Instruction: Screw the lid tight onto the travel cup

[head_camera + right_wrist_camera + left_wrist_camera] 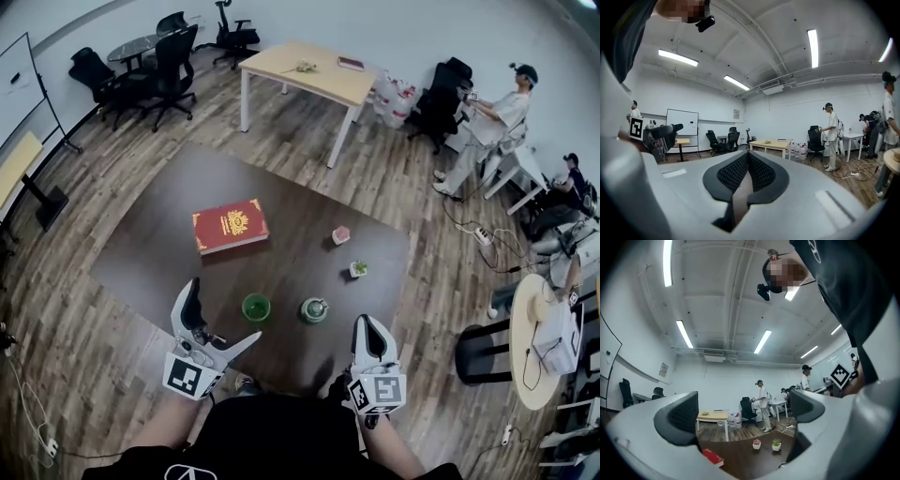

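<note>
Red book (230,226), pot plant (340,234) beyond green cup (256,307), left tongs (223,315) wide, right tongs (368,330) closed

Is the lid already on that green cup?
Off. The green cup stands open-topped; the lid lies beside it, apart.

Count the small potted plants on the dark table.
2. The pink-topped plant sits right of the red book; the green plant stands just nearer the viewer and slightly to its right. None seems hidden.
</note>
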Demonstrator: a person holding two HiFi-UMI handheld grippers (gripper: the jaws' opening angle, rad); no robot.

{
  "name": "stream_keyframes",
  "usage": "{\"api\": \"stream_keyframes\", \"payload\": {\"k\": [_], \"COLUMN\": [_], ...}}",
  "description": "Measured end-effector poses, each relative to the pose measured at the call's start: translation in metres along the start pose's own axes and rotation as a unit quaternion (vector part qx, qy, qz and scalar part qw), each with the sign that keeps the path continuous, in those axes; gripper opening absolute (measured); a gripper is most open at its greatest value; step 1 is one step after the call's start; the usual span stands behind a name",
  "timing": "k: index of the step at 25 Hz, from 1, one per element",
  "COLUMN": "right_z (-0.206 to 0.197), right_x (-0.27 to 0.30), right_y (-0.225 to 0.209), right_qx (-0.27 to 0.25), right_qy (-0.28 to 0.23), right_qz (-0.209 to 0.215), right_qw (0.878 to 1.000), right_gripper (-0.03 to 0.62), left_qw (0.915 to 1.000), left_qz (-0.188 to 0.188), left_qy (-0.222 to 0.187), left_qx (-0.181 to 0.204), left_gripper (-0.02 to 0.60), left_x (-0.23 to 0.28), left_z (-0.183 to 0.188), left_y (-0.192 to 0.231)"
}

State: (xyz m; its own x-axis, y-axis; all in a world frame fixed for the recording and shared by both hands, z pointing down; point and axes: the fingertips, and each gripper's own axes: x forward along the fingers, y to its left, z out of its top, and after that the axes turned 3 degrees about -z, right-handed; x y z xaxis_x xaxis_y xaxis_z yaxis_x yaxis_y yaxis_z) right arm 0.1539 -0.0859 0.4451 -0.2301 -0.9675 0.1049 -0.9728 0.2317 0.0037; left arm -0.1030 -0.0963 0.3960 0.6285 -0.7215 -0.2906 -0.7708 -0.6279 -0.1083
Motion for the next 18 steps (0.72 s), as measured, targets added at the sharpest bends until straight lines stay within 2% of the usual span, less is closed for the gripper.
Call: {"api": "stream_keyframes", "payload": {"k": [1,2,5,8,11,14,16,18], "right_z": [-0.002,-0.003,-0.004,-0.006,-0.014,-0.026,-0.035,-0.045], "right_x": [0.005,0.011,0.024,0.030,0.033,0.036,0.037,0.041], "right_y": [0.002,0.005,0.007,-0.003,-0.009,-0.009,-0.008,-0.007], "right_qx": [-0.008,-0.017,-0.038,-0.042,-0.040,-0.049,-0.055,-0.059], "right_qy": [0.000,0.001,0.015,0.028,0.045,0.070,0.083,0.094], "right_qz": [0.007,0.016,0.039,0.038,0.036,0.034,0.032,0.031], "right_qw": [1.000,1.000,0.998,0.998,0.998,0.996,0.994,0.993], "right_gripper": [0.036,0.594,0.601,0.601,0.601,0.600,0.600,0.600], "left_qw": [0.9999,0.9997,0.9964,0.9900,0.9815,0.9736,0.9708,0.9699], "left_qz": [-0.007,-0.014,-0.032,-0.038,-0.032,-0.028,-0.032,-0.047], "left_qy": [0.008,0.019,0.079,0.134,0.179,0.211,0.225,0.233], "left_qx": [0.001,0.001,-0.006,-0.024,-0.062,-0.082,-0.075,-0.052], "left_gripper": [0.589,0.589,0.589,0.589,0.589,0.589,0.589,0.589], "left_x": [0.001,0.001,0.000,-0.005,-0.013,-0.021,-0.023,-0.021], "left_z": [-0.006,-0.014,-0.045,-0.086,-0.145,-0.211,-0.254,-0.292], "left_y": [-0.003,-0.006,-0.013,-0.016,-0.019,-0.023,-0.025,-0.026]}}
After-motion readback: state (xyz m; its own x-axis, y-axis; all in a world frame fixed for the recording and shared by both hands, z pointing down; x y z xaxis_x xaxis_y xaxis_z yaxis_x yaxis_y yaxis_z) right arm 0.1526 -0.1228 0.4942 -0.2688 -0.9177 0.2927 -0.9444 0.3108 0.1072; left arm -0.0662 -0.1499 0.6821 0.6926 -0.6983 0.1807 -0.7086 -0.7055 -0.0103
